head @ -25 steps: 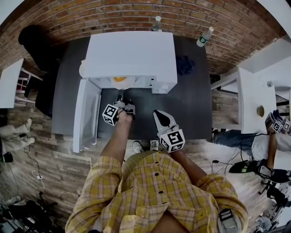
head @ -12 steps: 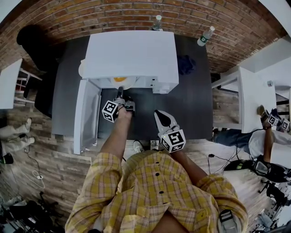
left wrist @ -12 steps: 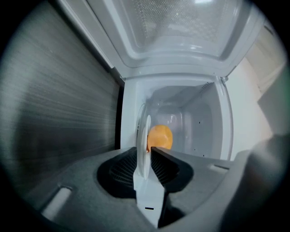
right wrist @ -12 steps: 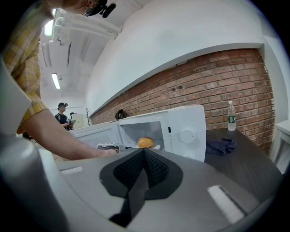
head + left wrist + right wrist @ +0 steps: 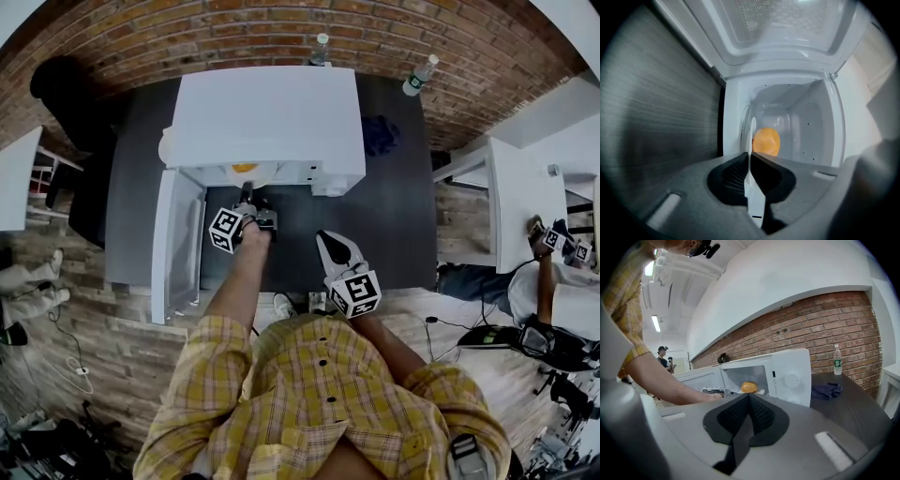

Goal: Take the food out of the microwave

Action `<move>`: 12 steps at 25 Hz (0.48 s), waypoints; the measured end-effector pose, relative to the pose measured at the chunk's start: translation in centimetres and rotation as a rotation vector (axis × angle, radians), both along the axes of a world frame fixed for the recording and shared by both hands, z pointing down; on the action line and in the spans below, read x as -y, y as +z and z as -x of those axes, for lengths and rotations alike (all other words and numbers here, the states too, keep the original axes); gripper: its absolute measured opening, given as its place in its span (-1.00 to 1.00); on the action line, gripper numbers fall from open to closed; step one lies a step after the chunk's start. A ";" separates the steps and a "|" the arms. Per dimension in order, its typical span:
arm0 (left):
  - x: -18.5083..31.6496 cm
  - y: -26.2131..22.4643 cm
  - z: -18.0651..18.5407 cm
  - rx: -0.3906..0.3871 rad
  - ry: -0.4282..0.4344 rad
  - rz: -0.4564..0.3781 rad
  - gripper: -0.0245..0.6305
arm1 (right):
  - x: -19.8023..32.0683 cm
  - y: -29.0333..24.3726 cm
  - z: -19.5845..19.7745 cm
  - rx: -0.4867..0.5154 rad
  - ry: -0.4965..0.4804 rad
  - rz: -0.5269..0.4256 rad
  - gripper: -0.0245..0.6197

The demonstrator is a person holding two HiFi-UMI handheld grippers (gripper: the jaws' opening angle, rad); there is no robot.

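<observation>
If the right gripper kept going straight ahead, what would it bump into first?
Probably the open microwave: the right gripper points into its mouth, about at the orange food. Nothing shows in between, though depth is unclear.

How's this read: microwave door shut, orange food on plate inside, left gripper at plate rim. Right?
No. The microwave door is open, swung leftward, per the head view. Rest holds: orange food on the plate inside, left gripper jaws closing on its rim.

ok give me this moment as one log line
phase: grasp | left gripper: jaws closing on plate rim, in open microwave | orange food: on plate, inside | right gripper: shut, empty, outside microwave
</observation>
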State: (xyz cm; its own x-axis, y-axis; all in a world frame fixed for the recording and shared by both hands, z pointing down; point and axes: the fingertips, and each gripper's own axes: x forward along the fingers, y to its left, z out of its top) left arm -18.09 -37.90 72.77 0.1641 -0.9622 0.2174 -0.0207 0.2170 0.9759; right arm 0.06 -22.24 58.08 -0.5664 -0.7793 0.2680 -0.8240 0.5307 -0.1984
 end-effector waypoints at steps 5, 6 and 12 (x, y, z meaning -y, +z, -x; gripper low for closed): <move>-0.4 -0.3 0.2 0.033 0.005 0.003 -0.88 | -0.1 -0.2 0.0 0.000 0.000 -0.005 -0.91; -0.5 -0.3 0.2 0.031 0.003 0.004 -0.88 | -0.1 -0.2 0.1 0.001 -0.001 -0.007 -0.91; -1.3 -0.8 0.4 0.026 -0.002 -0.005 -0.88 | -0.4 -0.4 0.3 0.006 -0.007 -0.008 -0.91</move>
State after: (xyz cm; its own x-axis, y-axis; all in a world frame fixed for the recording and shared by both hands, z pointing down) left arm -18.52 -36.64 72.01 0.1563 -0.9636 0.2169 -0.0460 0.2123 0.9761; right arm -0.28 -21.85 57.69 -0.5732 -0.7776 0.2583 -0.8192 0.5378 -0.1989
